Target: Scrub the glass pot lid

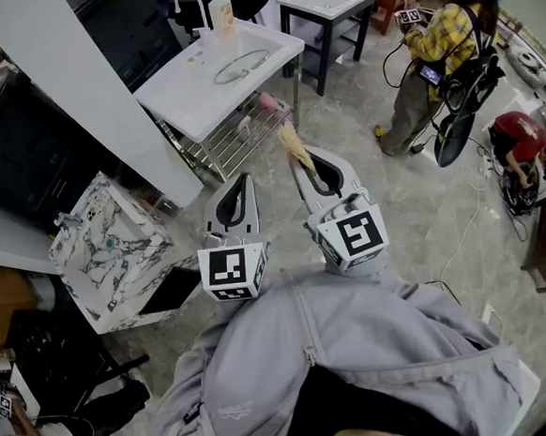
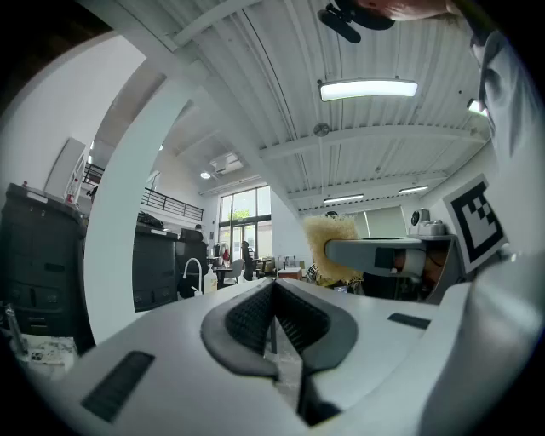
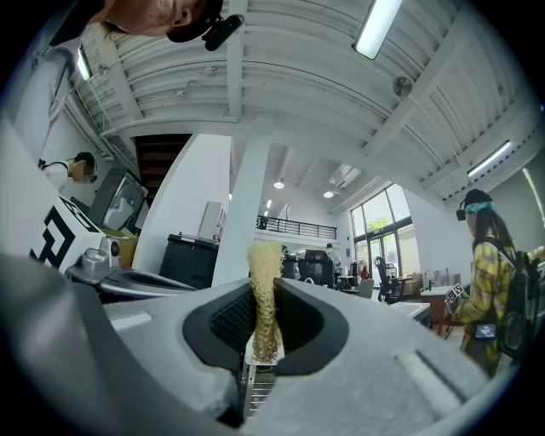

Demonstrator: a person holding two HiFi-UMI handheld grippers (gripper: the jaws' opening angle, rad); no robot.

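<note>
Glass pot lid (image 1: 240, 66) lies well ahead of both tools; the right gripper (image 3: 260, 306) clamps what looks like a loofah scrubber (image 3: 266, 281), the left gripper (image 2: 272, 294) is closed and empty, so the approach seems next.

No word or number can be read. Behind the fingers (image 1: 214, 215), the left cube (image 1: 232, 270) and right cube (image 1: 357, 235) bear only black-and-white square markers; the small print on the jacket (image 1: 358, 347) is illegible.

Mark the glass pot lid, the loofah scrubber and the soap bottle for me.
glass pot lid (image 1: 240, 66): head view, middle of the lid.
loofah scrubber (image 3: 265, 289): right gripper view, middle of the strip.
soap bottle (image 1: 222, 15): head view, bottle body.
</note>
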